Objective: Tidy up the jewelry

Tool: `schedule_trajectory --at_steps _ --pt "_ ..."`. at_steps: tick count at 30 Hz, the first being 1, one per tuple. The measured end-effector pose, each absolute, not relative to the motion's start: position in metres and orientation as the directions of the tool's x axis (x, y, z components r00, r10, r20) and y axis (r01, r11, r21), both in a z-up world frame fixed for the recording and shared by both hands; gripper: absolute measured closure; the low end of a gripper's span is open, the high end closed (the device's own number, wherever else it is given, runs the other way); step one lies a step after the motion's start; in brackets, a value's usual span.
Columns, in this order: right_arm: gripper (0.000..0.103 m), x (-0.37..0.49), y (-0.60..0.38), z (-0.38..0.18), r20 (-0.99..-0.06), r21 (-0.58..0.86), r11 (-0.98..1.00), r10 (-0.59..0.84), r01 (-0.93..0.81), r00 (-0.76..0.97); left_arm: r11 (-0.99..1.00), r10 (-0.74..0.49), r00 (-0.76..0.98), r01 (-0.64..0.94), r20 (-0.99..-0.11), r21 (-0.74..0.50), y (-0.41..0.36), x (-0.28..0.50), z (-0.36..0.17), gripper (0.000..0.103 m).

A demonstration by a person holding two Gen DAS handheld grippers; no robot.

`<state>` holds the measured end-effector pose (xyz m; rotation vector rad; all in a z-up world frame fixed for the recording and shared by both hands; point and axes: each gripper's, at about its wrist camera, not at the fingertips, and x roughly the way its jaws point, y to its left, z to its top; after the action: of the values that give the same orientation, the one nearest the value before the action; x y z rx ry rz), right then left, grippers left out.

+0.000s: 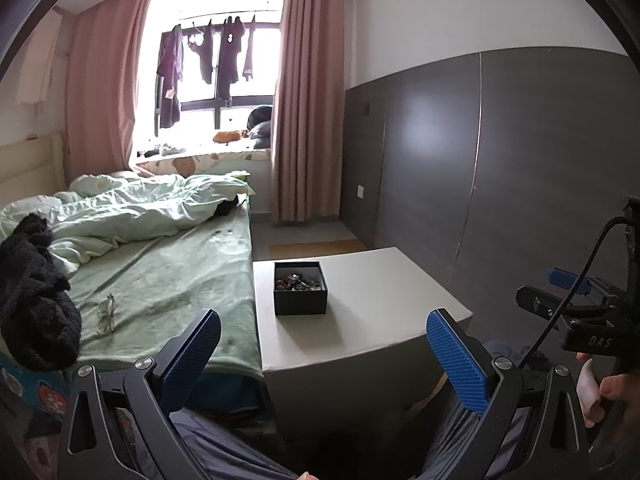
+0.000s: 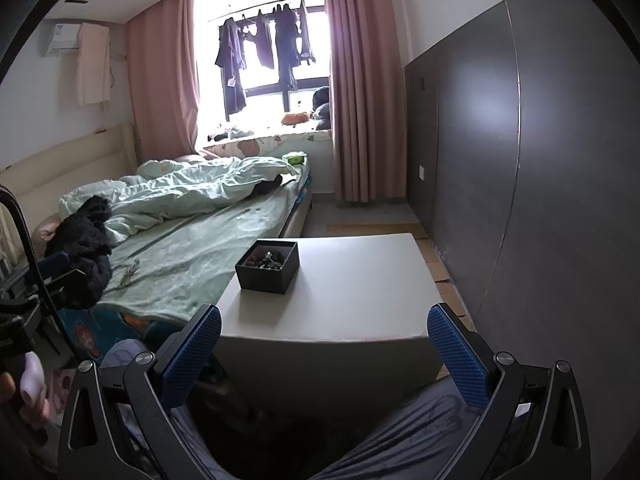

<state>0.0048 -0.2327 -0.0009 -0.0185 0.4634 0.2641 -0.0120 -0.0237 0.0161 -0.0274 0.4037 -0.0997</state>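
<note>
Holding the left gripper (image 1: 324, 314) low at the bottom of its frame, spread wide and pinching nothing. Holding the right gripper (image 2: 324, 310) the same way at the bottom of its own frame, wide apart and empty, well short of the white table (image 2: 360, 280).

Seeing the jewelry (image 1: 298, 281) piled as one dark mixed heap inside an open black box (image 1: 300, 302), just below the centre of both frames, on the left part of the table top and near the edge running along the bed (image 1: 160, 272). Finding no piece loose on the table top. Fitting either a heap waiting to be sorted or a collection already gathered in, and not settling which.

Judging the risks:
- Probably snagging: lifting one piece out of such a tangle and dragging neighbours over the box wall.
- Possibly losing small pieces: pinching tiny or thin items with broad flat pads and letting them slip, roll off the smooth top, or drop between table and bed.
- Likely shifting the box: nudging a light box on a slick surface and pushing it towards the bed-side edge.
- Misjudging depth: working against strong window glare at the top centre, with the heap itself dark and hard to read.
</note>
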Motion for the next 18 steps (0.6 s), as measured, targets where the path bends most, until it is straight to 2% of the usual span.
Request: schedule_trajectory --at_steps 18 --pt "0.000 0.0022 -0.2327 -0.0002 -0.449 0.050 0.963 0.259 -0.265 0.855 0.994 -0.110 0.914 0.097 -0.390 -0.053 -0.0220 -0.0175 0.0170 0.000"
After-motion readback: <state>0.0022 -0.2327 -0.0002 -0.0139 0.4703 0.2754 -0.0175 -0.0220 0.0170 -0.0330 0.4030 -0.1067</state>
